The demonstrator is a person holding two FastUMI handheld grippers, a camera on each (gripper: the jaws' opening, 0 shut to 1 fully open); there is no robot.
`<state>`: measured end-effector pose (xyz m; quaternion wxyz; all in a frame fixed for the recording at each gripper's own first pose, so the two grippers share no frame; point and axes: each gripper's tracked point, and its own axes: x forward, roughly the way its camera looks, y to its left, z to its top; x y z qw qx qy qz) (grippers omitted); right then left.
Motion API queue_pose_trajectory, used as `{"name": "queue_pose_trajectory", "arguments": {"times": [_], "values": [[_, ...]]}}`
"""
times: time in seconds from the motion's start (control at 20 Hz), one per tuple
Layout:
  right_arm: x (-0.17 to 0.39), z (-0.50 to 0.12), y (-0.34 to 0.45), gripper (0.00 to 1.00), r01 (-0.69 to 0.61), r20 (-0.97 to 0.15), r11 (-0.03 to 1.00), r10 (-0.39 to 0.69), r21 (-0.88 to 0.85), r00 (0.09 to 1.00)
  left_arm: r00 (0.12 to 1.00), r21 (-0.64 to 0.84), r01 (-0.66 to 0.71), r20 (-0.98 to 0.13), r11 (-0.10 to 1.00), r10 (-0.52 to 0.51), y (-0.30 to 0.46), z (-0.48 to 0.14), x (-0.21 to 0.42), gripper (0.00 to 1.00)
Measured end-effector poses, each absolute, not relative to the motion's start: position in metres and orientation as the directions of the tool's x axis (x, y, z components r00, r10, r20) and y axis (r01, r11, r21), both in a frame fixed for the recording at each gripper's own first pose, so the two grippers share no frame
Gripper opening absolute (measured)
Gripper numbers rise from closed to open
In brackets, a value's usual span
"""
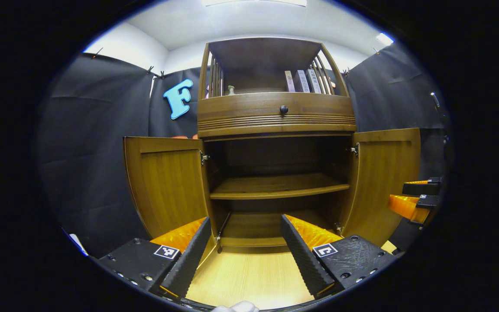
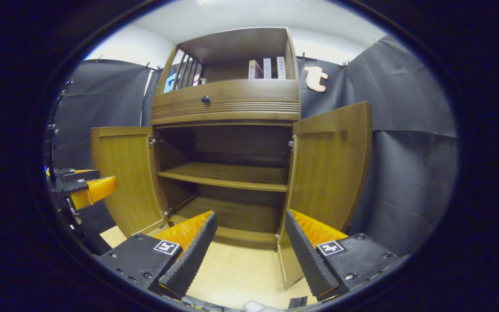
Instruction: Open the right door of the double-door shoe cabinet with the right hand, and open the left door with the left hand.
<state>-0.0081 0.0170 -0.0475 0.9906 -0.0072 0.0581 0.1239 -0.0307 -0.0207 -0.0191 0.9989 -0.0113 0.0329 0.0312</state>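
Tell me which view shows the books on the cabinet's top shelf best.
The left gripper view: the books face the camera almost head-on, with four spines standing side by side behind the right-hand slats. In the right gripper view the books are seen more from the side, and three show.

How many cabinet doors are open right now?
2. The left door is swung out to the left of the cabinet opening, and the right door is swung out to its right. No other doors visible.

We count one cabinet (image 1: 275, 117), two open doors (image 1: 167, 186) (image 1: 383, 182), one drawer knob (image 1: 283, 109), one inner shelf (image 1: 275, 186), three books (image 1: 301, 81), two claws (image 1: 245, 247) (image 2: 249, 251).
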Motion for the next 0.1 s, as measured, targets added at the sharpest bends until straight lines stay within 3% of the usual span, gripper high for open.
{"name": "queue_pose_trajectory", "arguments": {"times": [0.1], "values": [[-0.0094,-0.0488,0.0165,1.0,-0.244,-0.12,0.97,0.242,-0.001,0.963,0.996,-0.022,-0.057,-0.072,0.998,0.055,-0.0211,-0.0207,-0.0313,0.96]]}}
